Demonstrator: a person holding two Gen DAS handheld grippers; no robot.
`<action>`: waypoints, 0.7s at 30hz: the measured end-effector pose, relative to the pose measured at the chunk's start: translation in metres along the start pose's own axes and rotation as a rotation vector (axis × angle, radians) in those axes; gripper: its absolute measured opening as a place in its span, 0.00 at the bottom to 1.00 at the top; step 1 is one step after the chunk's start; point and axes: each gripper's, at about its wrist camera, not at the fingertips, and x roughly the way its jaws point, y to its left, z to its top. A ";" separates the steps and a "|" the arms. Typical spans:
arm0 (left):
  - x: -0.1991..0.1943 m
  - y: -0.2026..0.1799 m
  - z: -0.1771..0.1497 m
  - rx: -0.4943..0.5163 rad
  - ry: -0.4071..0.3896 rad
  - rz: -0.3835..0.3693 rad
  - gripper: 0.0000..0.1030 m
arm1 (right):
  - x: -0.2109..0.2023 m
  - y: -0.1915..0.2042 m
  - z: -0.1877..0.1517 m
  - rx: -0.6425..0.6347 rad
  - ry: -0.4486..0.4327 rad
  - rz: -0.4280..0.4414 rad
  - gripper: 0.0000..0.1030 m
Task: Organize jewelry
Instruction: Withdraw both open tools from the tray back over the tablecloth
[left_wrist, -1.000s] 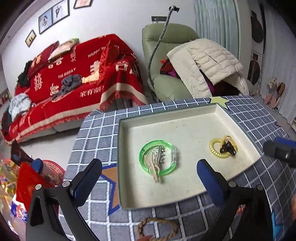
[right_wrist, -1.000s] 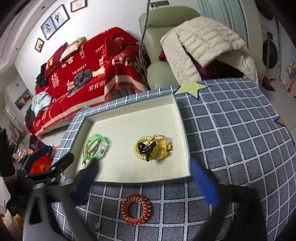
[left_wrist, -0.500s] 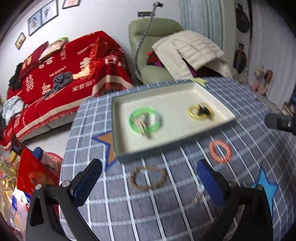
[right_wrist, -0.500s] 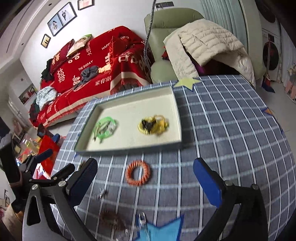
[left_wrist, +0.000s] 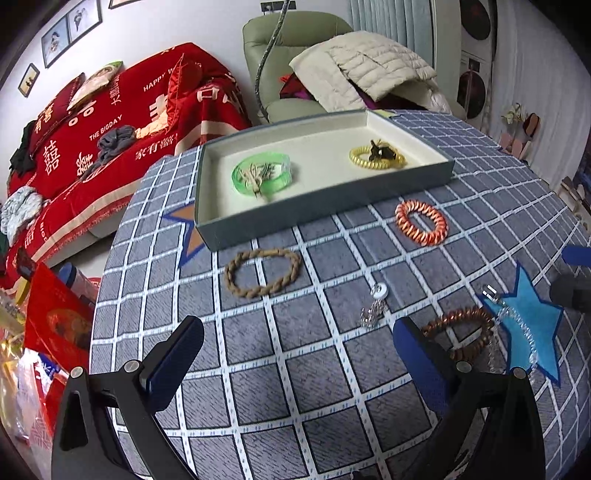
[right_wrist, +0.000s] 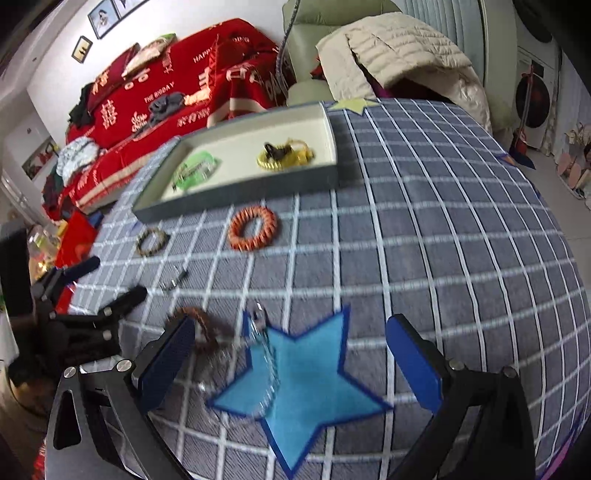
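A grey-blue tray with a cream floor holds a green bangle with clips and a yellow coil tie. On the checked cloth lie an orange coil ring, a tan braided bracelet, a silver earring, a brown beaded bracelet and a clear crystal chain. My left gripper is open and empty, near the earring. My right gripper is open and empty above the crystal chain.
The round table carries a blue felt star under the chain and an orange star left of the tray. A red-covered sofa and a green armchair with a coat stand behind. Bags sit left of the table.
Both grippers have pulled back from the tray towards the near edge of the table, bringing the loose jewelry on the cloth into view. Both stay open and empty.
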 end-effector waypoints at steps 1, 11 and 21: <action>0.001 -0.001 -0.001 -0.001 0.003 0.002 1.00 | 0.001 0.000 -0.003 0.000 0.005 -0.006 1.00; 0.011 -0.008 -0.001 0.005 0.025 0.004 1.00 | 0.008 0.005 -0.024 -0.031 0.041 -0.028 0.92; 0.021 -0.013 0.000 0.011 0.042 0.001 1.00 | 0.026 0.025 -0.025 -0.135 0.055 -0.089 0.69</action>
